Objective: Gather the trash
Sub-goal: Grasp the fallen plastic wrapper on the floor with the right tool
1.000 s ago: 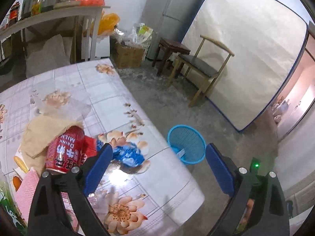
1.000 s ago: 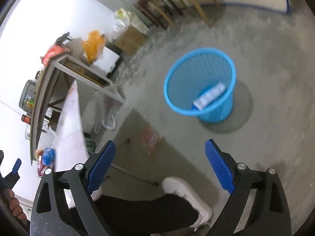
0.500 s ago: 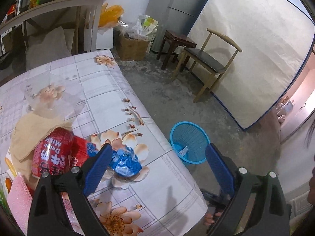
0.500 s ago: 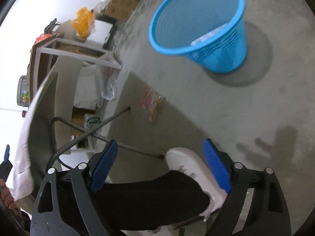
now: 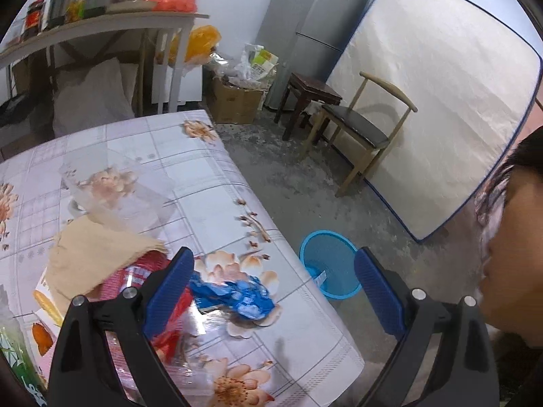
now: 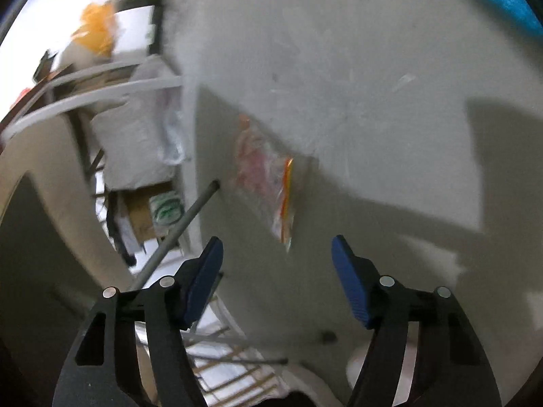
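Left view is bright and sharp with glare on the desk (image 5: 190, 325); right view is motion-blurred, with hard shadows on the floor (image 6: 373, 84).

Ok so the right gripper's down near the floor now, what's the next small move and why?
Probably ease the right gripper forward and down until the snack wrapper on the floor sits between its fingers. The jaws have just been closing yet nothing is between them, and the wrapper lies just ahead of the tips.

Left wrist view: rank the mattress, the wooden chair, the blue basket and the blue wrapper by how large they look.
1. mattress
2. wooden chair
3 and 4. blue basket and blue wrapper: these look alike, and the wrapper's nearness to the camera makes their order unsure.
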A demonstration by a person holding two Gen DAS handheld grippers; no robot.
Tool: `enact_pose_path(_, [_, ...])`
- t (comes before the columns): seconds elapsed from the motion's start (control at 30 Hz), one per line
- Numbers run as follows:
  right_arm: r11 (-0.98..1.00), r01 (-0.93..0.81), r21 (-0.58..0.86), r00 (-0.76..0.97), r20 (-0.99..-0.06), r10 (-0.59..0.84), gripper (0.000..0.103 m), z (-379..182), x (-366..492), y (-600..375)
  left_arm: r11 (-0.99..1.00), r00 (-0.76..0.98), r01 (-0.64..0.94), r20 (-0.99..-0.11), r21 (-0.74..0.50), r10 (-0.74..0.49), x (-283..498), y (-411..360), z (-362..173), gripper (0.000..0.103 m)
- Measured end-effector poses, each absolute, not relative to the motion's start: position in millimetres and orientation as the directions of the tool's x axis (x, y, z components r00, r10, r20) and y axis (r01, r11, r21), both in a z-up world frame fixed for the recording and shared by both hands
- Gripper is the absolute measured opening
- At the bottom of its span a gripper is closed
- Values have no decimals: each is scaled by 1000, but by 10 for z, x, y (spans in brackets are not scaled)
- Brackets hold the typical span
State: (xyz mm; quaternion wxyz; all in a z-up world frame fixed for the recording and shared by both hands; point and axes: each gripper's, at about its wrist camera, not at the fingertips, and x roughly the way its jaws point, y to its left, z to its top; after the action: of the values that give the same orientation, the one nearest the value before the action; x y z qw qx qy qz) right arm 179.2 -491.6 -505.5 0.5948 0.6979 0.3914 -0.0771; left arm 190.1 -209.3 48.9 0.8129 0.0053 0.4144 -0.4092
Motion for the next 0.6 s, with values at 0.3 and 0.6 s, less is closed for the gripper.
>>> enact_pose_path(0.3, [-18,675,738,662,-595,456,54,-5456,2342,-4917,726,335,567,-696,-390,-635,2292,-1753,348,93])
enact_pose_path(0.6, [52,688,724,636,-636,438,8,-5377,2599,-4982,735,350,553,-691,-393,-633,2327,-1578,371,93])
